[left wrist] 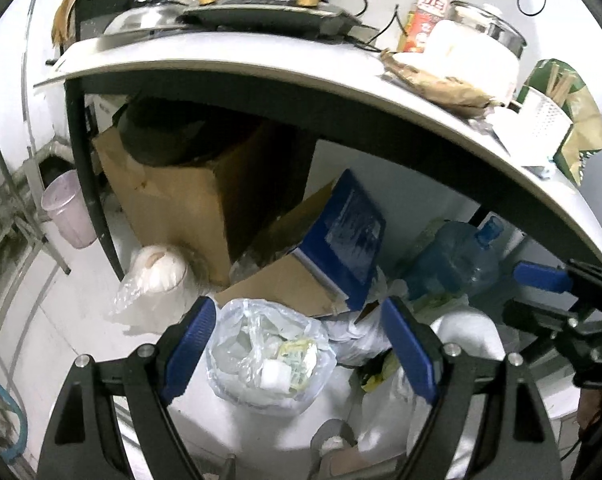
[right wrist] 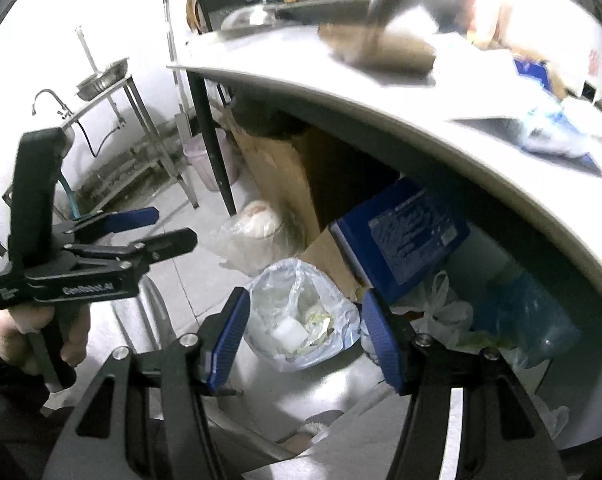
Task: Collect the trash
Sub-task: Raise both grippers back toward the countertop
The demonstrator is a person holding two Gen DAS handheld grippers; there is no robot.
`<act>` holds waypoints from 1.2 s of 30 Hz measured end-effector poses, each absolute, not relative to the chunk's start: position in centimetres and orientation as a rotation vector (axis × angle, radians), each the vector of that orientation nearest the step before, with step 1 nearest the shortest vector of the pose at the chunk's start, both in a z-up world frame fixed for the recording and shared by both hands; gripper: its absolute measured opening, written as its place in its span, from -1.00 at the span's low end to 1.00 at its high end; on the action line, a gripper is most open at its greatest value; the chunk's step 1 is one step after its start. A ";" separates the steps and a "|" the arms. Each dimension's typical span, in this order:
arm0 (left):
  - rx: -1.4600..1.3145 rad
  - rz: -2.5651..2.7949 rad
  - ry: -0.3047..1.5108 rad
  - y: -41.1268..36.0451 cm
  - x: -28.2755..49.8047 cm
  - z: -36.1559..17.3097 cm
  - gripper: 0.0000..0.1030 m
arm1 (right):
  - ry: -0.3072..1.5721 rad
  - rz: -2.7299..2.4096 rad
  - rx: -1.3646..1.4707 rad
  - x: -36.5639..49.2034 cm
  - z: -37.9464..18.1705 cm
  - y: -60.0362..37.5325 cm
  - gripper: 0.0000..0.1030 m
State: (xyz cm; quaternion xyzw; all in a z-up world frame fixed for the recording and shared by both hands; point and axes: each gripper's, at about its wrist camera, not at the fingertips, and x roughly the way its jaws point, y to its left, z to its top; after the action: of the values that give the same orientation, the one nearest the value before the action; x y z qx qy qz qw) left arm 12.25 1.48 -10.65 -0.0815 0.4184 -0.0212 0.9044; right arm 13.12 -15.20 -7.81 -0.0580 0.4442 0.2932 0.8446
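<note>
A clear plastic trash bag (left wrist: 269, 356) (right wrist: 301, 316), full of wrappers and white scraps, stands on the floor in front of the table. My left gripper (left wrist: 297, 306) hangs above it, jaws wide open, its blue pads on either side of the bag without touching. My right gripper (right wrist: 306, 300) is also open over the bag, with nothing pressed between its pads. In the left wrist view the right gripper (left wrist: 541, 280) shows at the right edge. In the right wrist view a hand holds the left gripper (right wrist: 173, 226) at the left.
A white table (left wrist: 261, 68) loaded with pans, bottles and bags overhangs the pile. Under it are a large cardboard box (left wrist: 189, 196), a blue-printed box (left wrist: 341, 236), a blue water jug (left wrist: 453, 260) and a bagged white roll (left wrist: 157, 272). A pink bin (left wrist: 67, 216) and metal sink stand (right wrist: 101, 80) are left.
</note>
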 end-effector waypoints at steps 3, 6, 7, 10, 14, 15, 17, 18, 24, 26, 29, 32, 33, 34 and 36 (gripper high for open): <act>-0.157 -0.048 0.846 0.8 12.3 -9.6 0.65 | 0.913 0.621 -0.110 13.1 -6.5 -15.8 0.10; -0.146 -0.052 0.830 0.2 12.5 -8.5 0.65 | 0.889 0.630 -0.105 13.1 -5.3 -16.6 0.10; -0.144 -0.054 0.825 0.1 12.5 -8.2 0.65 | 0.882 0.632 -0.104 13.1 -4.9 -16.8 0.10; -0.135 -0.060 0.804 -0.6 12.8 -7.0 0.65 | 0.863 0.634 -0.099 13.2 -3.9 -17.5 0.10; -0.115 -0.076 0.775 -1.8 13.6 -5.0 0.65 | 0.825 0.626 -0.082 13.3 -2.2 -18.9 0.10; -0.107 -0.083 0.766 -2.3 13.9 -4.4 0.65 | 0.818 0.624 -0.079 13.5 -1.9 -19.3 0.10; -0.099 -0.096 0.754 -3.1 14.4 -3.5 0.65 | 0.798 0.613 -0.069 13.7 -0.8 -20.4 0.10; -0.095 -0.102 0.750 -3.4 14.7 -3.2 0.65 | 0.790 0.610 -0.066 13.8 -0.6 -20.7 0.10; -0.069 -0.138 0.725 -5.5 16.8 -1.3 0.65 | 0.731 0.551 -0.062 15.1 1.3 -23.4 0.10; -0.064 -0.150 0.719 -6.2 17.5 -0.8 0.65 | 0.722 0.528 -0.053 15.7 1.5 -24.5 0.10; -0.055 -0.167 0.714 -7.3 18.5 -0.2 0.65 | 0.720 0.502 -0.042 16.9 1.6 -25.5 0.10; -0.046 -0.181 0.711 -8.3 19.4 0.1 0.65 | 0.726 0.479 -0.031 18.1 1.3 -26.6 0.10; -0.041 -0.186 0.712 -8.7 19.9 0.2 0.65 | 0.730 0.474 -0.026 18.5 1.1 -26.8 0.10; -0.037 -0.188 0.715 -9.0 20.3 0.2 0.65 | 0.736 0.469 -0.021 18.9 1.0 -27.0 0.10; -0.027 -0.195 0.721 -9.5 21.0 0.1 0.65 | 0.745 0.461 -0.009 19.7 0.8 -27.4 0.10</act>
State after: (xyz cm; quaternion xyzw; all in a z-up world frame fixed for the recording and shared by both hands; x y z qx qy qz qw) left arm 21.02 -9.45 0.13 -0.0133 0.3521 -0.0952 0.9310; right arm 19.69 -27.38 0.77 -0.0044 0.3609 0.2231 0.9055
